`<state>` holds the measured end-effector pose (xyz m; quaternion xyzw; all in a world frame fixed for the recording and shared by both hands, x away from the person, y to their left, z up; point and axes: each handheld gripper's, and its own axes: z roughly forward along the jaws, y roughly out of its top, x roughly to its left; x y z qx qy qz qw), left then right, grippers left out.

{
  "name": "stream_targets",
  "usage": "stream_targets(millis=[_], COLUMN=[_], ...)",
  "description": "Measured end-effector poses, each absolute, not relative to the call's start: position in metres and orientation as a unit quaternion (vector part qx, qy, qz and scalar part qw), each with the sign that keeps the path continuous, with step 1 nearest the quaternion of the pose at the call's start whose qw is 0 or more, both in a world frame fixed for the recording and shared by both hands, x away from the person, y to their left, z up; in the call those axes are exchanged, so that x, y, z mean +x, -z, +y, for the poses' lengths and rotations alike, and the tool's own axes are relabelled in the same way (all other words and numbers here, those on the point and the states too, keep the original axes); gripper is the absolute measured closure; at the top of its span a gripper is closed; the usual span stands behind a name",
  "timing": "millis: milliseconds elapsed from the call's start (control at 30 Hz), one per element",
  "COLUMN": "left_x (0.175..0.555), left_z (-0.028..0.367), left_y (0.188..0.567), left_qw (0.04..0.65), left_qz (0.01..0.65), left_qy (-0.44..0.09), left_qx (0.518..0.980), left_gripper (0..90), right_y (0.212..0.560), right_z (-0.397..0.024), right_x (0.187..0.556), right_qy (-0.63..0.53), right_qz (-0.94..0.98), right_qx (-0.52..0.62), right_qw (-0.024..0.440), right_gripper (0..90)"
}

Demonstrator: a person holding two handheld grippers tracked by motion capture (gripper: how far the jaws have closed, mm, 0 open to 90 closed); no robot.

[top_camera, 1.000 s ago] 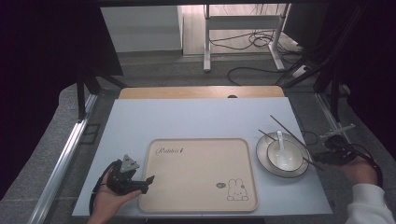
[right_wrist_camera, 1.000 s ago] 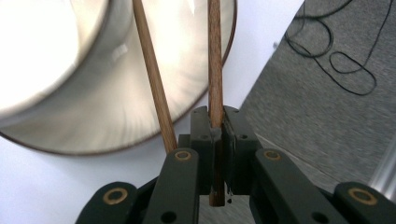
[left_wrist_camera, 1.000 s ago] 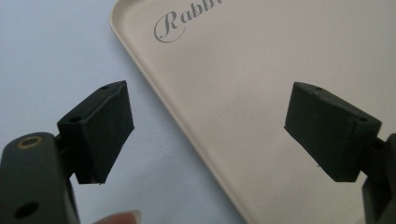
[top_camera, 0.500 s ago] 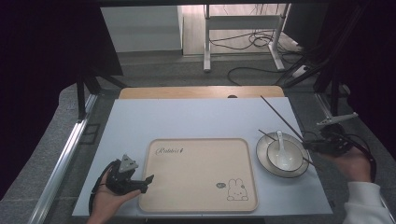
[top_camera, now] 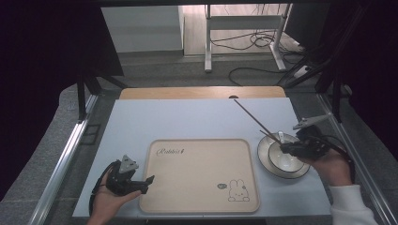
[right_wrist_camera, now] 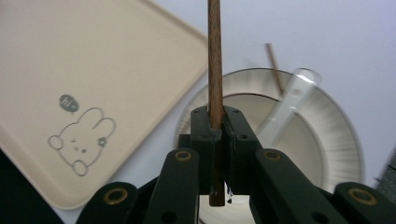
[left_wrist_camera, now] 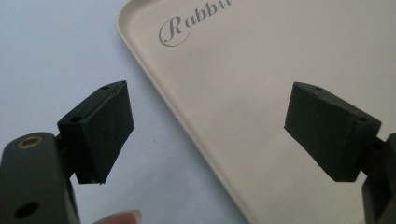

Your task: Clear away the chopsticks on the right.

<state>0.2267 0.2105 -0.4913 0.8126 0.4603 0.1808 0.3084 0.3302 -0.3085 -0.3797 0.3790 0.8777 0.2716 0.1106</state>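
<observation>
Your right tool (right_wrist_camera: pixel 215 122) grips a chopstick (right_wrist_camera: pixel 215 56) above the bowl (top_camera: pixel 284 157); your left tool (left_wrist_camera: pixel 210 133) gapes wide over the tray's (left_wrist_camera: pixel 261 93) edge.

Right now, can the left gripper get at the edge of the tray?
Probably yes. The left gripper is open, its jaws already stand on either side of the tray rim, and nothing lies between them.

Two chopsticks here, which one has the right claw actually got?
The long chopstick, clamped in the right claw and lifted, pointing away up the table. The other chopstick rests on the plate rim beside the spoon.
</observation>
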Motion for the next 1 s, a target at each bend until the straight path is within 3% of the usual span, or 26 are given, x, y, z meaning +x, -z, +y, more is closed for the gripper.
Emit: stream_targets(millis=[533,1000], left_x=[0.226,0.227], left_z=[0.210,0.209], left_y=[0.491,0.492], left_qw=[0.306,0.304], left_qz=[0.456,0.451], left_qy=[-0.180,-0.178], left_qx=[0.816,0.820], left_gripper=[15.4,15.3], right_y=[0.436,0.480], right_z=[-0.218,-0.190], right_x=[0.299,0.296], right_qy=[-0.200,-0.141], right_qz=[0.918,0.940], right_qx=[0.338,0.309], right_qw=[0.058,0.033], right_gripper=[83.4,82.9])
